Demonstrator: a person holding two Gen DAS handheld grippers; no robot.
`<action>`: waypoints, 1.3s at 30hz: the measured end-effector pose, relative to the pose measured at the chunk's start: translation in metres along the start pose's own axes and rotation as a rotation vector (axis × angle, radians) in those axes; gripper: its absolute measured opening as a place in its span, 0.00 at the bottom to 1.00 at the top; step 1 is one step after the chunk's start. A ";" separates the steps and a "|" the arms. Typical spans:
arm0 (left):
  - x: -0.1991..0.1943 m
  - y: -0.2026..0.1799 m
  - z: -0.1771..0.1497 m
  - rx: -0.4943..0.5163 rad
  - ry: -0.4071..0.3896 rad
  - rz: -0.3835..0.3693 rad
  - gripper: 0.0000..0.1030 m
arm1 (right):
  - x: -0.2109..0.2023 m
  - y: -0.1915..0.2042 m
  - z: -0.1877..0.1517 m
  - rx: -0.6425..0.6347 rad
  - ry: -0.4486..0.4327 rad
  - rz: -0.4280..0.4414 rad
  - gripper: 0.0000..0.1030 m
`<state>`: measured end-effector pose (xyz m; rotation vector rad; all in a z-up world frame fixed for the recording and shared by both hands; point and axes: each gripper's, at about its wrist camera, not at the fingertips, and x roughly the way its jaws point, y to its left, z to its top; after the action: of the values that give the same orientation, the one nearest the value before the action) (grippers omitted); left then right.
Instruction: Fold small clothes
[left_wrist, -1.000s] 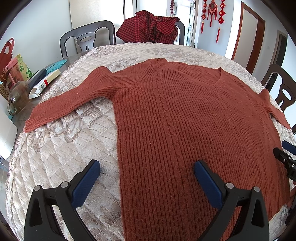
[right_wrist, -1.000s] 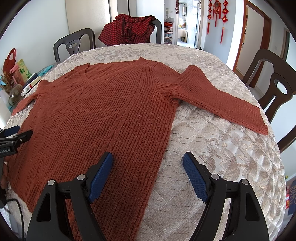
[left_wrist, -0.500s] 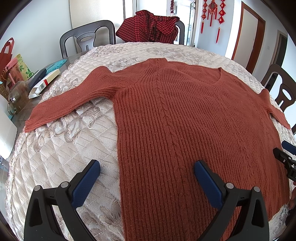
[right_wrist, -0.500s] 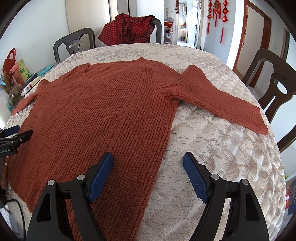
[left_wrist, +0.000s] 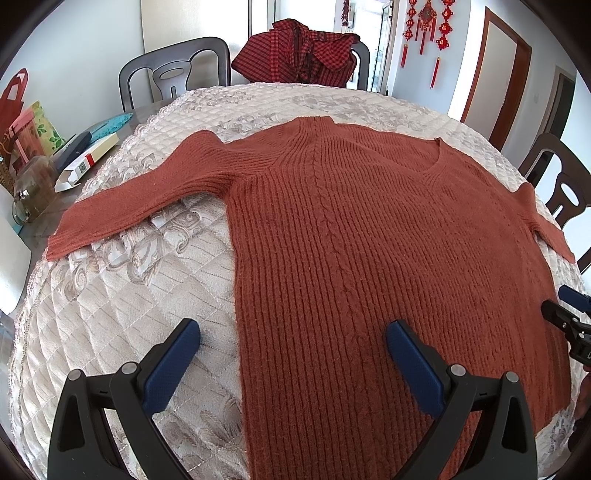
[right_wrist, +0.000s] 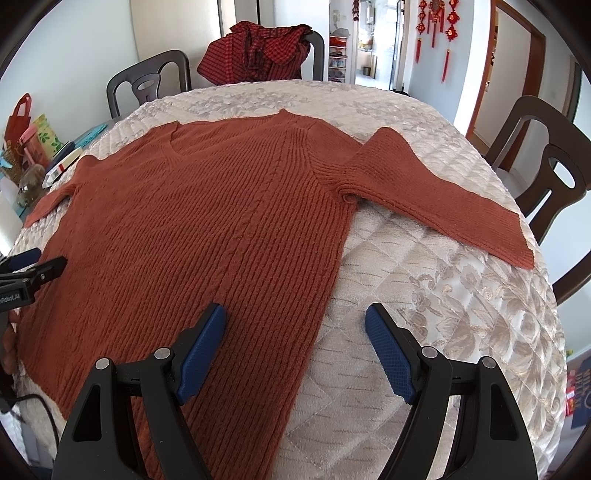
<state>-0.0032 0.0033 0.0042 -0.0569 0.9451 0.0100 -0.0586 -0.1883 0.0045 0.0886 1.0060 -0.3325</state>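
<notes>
A rust-red knit sweater (left_wrist: 369, 258) lies flat and spread out on the quilted table cover, both sleeves stretched sideways; it also shows in the right wrist view (right_wrist: 207, 229). My left gripper (left_wrist: 293, 363) is open and empty, hovering over the sweater's lower left side edge. My right gripper (right_wrist: 295, 349) is open and empty, hovering over the sweater's lower right side edge. The left sleeve (left_wrist: 136, 199) reaches toward the table's left edge, the right sleeve (right_wrist: 443, 199) toward the right edge. Each gripper shows at the edge of the other's view.
A beige quilted cover (left_wrist: 110, 314) drapes the table. A red checked garment (left_wrist: 299, 55) hangs over a far chair. Dark chairs (right_wrist: 546, 177) stand around. A jar, boxes and bags (left_wrist: 33, 162) sit at the left.
</notes>
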 end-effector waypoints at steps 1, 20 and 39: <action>0.000 0.000 0.000 0.000 0.001 -0.003 1.00 | -0.001 0.001 0.000 -0.004 0.000 0.001 0.76; -0.001 0.039 0.016 -0.092 -0.051 0.005 0.95 | -0.002 0.015 0.026 -0.032 -0.040 0.054 0.76; 0.016 0.158 0.034 -0.439 -0.122 0.049 0.82 | 0.006 0.036 0.043 -0.041 -0.053 0.118 0.76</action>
<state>0.0282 0.1630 0.0039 -0.4344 0.8086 0.2637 -0.0092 -0.1648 0.0201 0.1015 0.9505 -0.2056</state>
